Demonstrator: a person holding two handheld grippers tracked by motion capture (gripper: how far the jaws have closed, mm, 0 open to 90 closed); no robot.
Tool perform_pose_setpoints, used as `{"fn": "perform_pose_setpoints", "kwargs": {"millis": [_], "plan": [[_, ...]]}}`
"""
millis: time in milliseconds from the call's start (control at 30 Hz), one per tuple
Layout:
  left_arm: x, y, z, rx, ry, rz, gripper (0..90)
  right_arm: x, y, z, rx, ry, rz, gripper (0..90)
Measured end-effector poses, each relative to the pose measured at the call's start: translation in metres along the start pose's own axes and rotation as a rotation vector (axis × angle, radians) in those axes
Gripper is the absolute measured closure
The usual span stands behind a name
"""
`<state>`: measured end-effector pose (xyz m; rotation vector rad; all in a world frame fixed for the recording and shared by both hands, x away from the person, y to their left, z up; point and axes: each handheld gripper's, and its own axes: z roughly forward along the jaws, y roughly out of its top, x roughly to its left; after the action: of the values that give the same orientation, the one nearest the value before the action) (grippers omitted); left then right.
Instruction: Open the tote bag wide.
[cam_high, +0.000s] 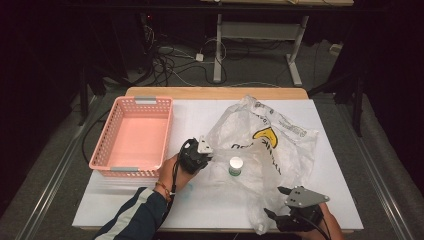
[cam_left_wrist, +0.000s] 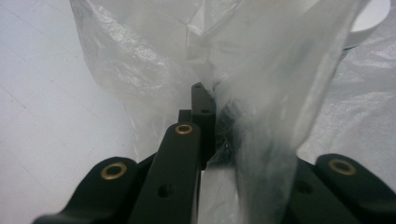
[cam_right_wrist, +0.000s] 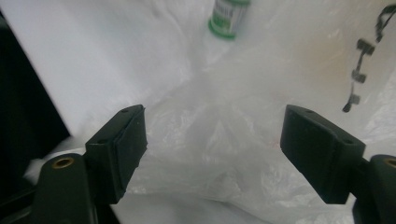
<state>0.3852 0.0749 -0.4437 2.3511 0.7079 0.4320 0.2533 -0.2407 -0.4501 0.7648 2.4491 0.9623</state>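
The left gripper (cam_high: 204, 152), held in the person's left hand (cam_high: 172, 172) mid-tabletop, has its jaws pinched together on the plastic bag (cam_high: 272, 145); the right gripper (cam_high: 277, 202), at the tabletop's near edge, holds its jaws spread wide

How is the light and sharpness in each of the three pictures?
High view: white table top brightly lit, floor behind dark. Left gripper view: plastic bag close, soft and hazy, the near jaws blurred. Right gripper view: the small green bottle blurred, the bag washed out by glare.
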Motion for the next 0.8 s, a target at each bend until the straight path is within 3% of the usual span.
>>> {"fn": "perform_pose_setpoints", "kwargs": {"millis": [100,133,167,233,267,300,333,367,400,533,700,800], "plan": [[0.000,-0.001,-0.001,-0.003,0.001,0.002,87.4,-0.004,-0.005,0.017,0.044,0.009,0.008,21.9],[0.001,-0.001,-0.001,-0.003,-0.001,-0.001,87.4,-0.008,-0.008,0.026,0.087,0.016,0.017,21.7],[0.002,-0.002,-0.001,-0.004,-0.005,-0.004,87.3,-0.012,-0.010,0.027,0.071,0.031,0.038,24.1],[0.002,-0.003,-0.001,-0.008,-0.011,-0.006,87.3,-0.016,-0.010,0.027,0.069,0.039,0.077,37.5],[0.002,-0.003,-0.001,-0.012,-0.015,-0.006,87.3,-0.016,-0.010,0.027,0.069,0.039,0.077,37.5],[0.001,-0.003,-0.002,-0.013,-0.016,-0.003,87.3,-0.019,-0.010,0.027,0.064,0.051,0.090,42.9],[0.001,-0.002,-0.002,-0.018,-0.016,0.000,87.3,-0.022,-0.010,0.027,0.063,0.042,0.099,56.1],[0.001,-0.002,-0.003,-0.023,-0.017,0.000,87.3,-0.024,-0.009,0.027,0.065,0.040,0.099,61.9],[0.001,-0.002,-0.003,-0.027,-0.021,-0.001,87.3,-0.024,-0.009,0.027,0.065,0.040,0.099,61.9],[-0.001,-0.001,-0.001,-0.023,-0.034,0.011,87.3,-0.027,-0.006,0.029,0.076,0.033,0.078,84.3],[-0.004,0.001,-0.004,-0.030,-0.028,0.026,87.3,-0.021,-0.003,0.027,0.093,-0.012,0.030,89.5],[-0.005,0.002,-0.008,-0.044,-0.030,0.028,87.3,-0.022,0.000,0.020,0.049,-0.025,0.039,89.6]]}}
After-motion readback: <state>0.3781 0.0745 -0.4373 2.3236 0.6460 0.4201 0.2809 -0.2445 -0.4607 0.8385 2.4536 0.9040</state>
